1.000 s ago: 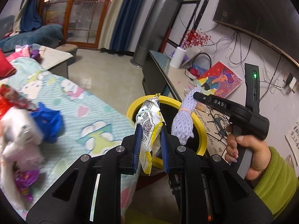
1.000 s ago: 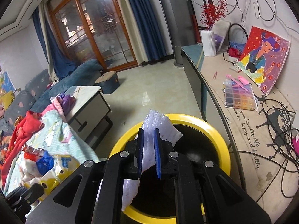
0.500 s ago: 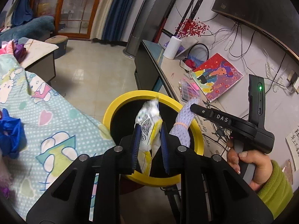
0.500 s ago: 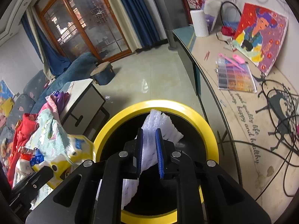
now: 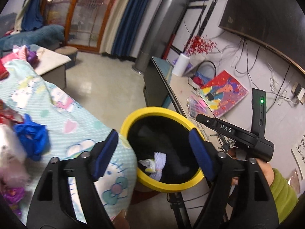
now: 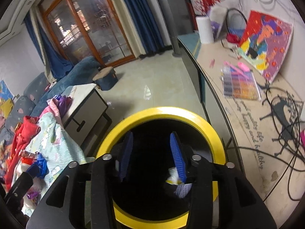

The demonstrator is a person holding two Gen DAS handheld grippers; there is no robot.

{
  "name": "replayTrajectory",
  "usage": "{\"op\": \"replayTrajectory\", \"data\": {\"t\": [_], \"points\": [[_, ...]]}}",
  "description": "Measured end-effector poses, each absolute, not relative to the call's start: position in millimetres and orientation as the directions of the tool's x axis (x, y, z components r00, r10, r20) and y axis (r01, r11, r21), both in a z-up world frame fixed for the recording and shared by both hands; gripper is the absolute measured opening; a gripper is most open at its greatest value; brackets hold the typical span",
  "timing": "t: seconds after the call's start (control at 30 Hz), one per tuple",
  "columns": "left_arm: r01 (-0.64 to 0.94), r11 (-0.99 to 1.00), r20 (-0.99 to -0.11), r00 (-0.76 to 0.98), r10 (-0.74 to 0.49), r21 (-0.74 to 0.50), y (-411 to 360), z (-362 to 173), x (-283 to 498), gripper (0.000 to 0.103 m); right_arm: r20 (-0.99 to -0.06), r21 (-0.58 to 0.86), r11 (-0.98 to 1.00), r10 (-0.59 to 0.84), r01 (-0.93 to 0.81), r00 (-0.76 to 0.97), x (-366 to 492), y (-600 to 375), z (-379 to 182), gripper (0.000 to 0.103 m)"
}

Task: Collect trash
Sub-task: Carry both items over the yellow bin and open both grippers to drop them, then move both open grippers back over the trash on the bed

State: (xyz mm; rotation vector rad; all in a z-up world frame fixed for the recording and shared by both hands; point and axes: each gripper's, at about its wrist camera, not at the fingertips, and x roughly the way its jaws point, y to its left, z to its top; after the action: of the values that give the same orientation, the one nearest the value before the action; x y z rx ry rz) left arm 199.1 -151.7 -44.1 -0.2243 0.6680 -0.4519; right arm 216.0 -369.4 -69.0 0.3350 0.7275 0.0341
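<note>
The room has a pale tiled floor, blue curtains beside a wood-framed glass door, and a long desk along the wall with cables, a bead box and a colourful painting. A bed sheet with cartoon prints carries more wrappers and a blue bag.

On the desk a dark script reads partly "happy and healthy"; the right tongs' body, seen from the left camera, carries "DAS".

The yellow-rimmed bin stands between bed and desk. Inside it lie the yellow snack wrapper and the white foam net — both released. The left tongs have just been opening and stand wide, nothing between them. The right tongs have also just been opening, empty, directly above the bin.

Only the left view shows the hand in a green sleeve.
</note>
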Motion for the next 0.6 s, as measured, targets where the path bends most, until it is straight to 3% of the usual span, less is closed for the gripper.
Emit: {"op": "replayTrajectory", "data": {"t": [0.2, 0.6], "points": [[0.273, 0.917, -0.492, 0.779, -0.388, -0.291, -123, -27, 176, 0.088, -0.585, 0.312, 0.95, 0.181, 0.013, 0.791, 202, -343, -42, 0.054], [0.143, 0.953, -0.428, 0.869, -0.25, -0.267, -68, -9, 147, 0.089, -0.504, 0.294, 0.938, 0.316, -0.184, 0.804, 172, -278, -1, 0.062]]}}
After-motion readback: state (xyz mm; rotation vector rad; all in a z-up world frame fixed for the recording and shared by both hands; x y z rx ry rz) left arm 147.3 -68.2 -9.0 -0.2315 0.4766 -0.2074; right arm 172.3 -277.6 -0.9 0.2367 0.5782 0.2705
